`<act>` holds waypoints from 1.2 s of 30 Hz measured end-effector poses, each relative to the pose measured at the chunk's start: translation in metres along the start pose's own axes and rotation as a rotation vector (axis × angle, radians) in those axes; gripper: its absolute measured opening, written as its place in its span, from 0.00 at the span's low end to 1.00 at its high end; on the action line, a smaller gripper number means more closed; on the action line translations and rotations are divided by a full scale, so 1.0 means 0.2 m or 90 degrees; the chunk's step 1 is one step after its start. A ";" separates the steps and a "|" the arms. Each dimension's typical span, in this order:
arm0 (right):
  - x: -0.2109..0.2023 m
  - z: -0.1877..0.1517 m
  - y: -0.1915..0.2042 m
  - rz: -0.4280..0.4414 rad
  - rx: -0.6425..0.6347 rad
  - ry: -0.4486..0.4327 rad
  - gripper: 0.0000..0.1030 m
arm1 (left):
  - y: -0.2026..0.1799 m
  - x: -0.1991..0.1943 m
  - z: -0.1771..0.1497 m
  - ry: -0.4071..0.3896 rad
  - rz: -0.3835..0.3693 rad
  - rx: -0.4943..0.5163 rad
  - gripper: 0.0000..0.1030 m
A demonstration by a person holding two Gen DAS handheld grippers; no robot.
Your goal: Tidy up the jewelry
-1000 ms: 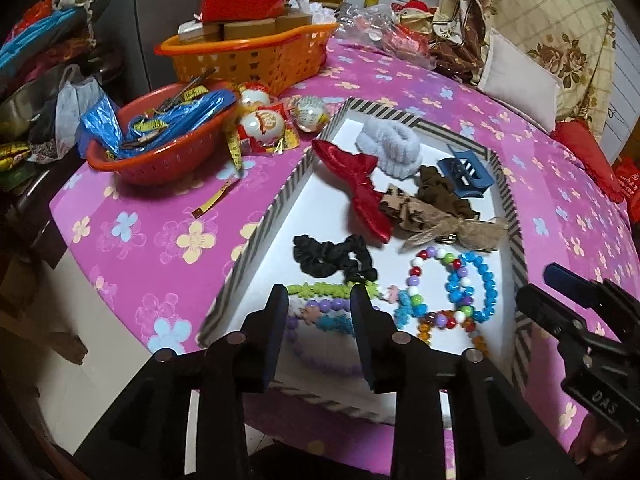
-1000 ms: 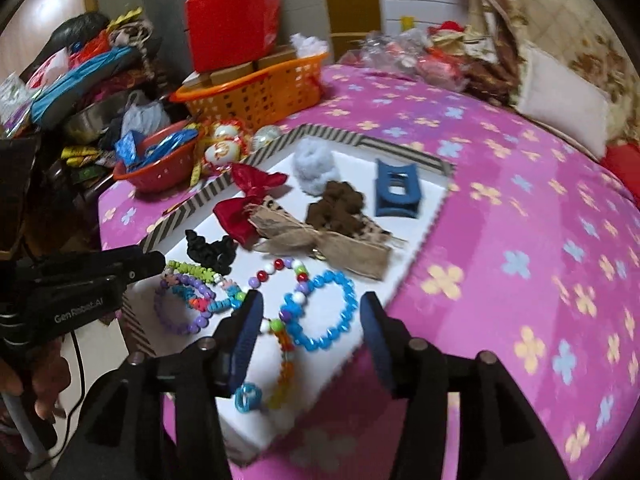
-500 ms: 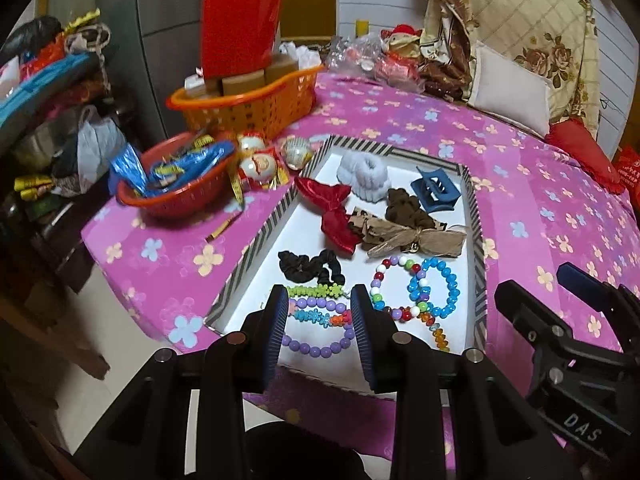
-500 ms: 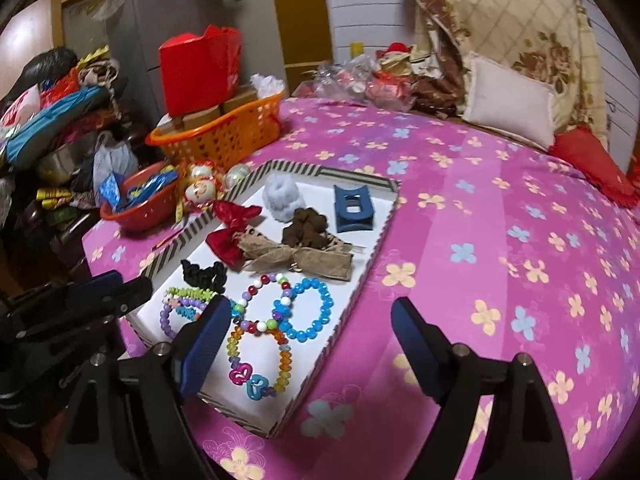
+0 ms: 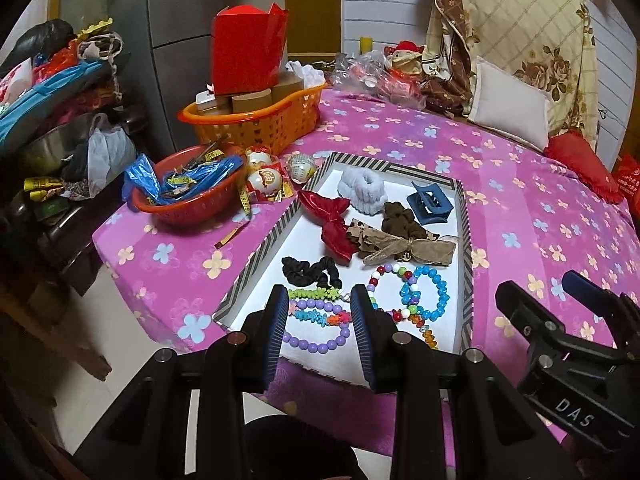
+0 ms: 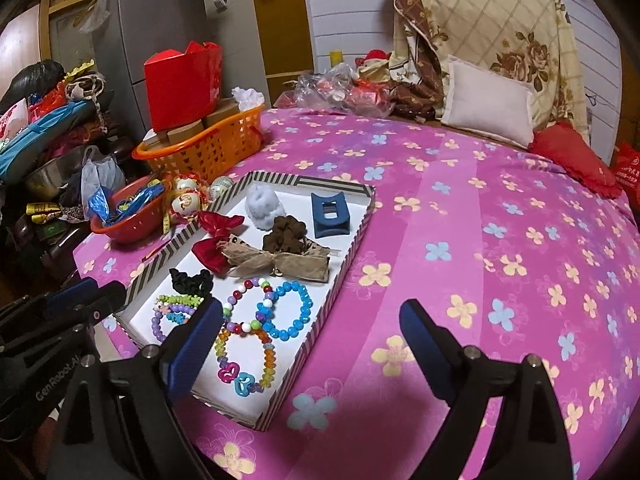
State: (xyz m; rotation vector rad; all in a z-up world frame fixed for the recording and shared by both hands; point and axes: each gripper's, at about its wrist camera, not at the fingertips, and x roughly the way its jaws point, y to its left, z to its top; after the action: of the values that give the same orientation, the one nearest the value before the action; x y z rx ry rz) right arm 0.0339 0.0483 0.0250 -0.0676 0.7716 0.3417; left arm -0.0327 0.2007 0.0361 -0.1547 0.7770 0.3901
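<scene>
A striped-rim white tray (image 5: 466, 240) (image 6: 352, 240) lies on the pink flowered bedspread. It holds a blue bead bracelet (image 5: 434, 294) (image 6: 298, 308), a multicolour bead bracelet (image 5: 386, 276), a purple bead bracelet (image 5: 316, 340), an orange-yellow bracelet with heart charms (image 6: 244, 360), a black scrunchie (image 5: 310, 272), a red bow (image 5: 334, 220), a burlap bow (image 5: 408, 248), a brown scrunchie (image 6: 286, 236), a blue claw clip (image 5: 430, 202) (image 6: 330, 214) and a grey scrunchie (image 5: 360, 186). My left gripper (image 5: 320, 336) is open and empty, held back above the tray's near end. My right gripper (image 6: 312, 356) is wide open and empty above the tray's near right corner.
An orange basket (image 5: 260, 120) with boxes and a red bag stands at the back left. A red bowl (image 5: 188, 196) of wrappers and round ornaments (image 5: 268, 178) sit left of the tray. Pillows (image 6: 486, 104) lie at the back right. Cluttered shelves (image 5: 52, 120) stand beyond the bed's left edge.
Both grippers have pulled back and up from the tray, so it looks smaller and more of the room shows. The right gripper's jaws have opened wider. The tray's contents have not moved.
</scene>
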 end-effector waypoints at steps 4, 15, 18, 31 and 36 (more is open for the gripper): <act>0.01 -0.01 0.01 -0.007 -0.002 0.005 0.90 | 0.00 -0.01 0.00 -0.001 0.000 0.000 0.31; 0.01 0.00 -0.01 -0.012 0.005 0.008 0.90 | 0.00 -0.01 0.00 0.005 -0.005 -0.007 0.31; 0.02 0.00 -0.01 -0.011 0.004 0.010 0.90 | 0.00 -0.01 0.00 0.004 -0.003 -0.007 0.31; 0.03 0.00 -0.01 -0.009 0.001 0.017 0.90 | 0.00 0.02 -0.02 0.010 0.001 -0.009 0.31; 0.05 -0.01 0.00 -0.007 -0.004 0.023 0.90 | 0.00 0.02 -0.02 0.009 0.001 -0.008 0.31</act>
State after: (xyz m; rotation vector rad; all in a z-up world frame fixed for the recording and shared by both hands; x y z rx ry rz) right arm 0.0395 0.0519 0.0164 -0.0841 0.8063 0.3328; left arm -0.0327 0.2009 0.0308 -0.1686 0.7885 0.3960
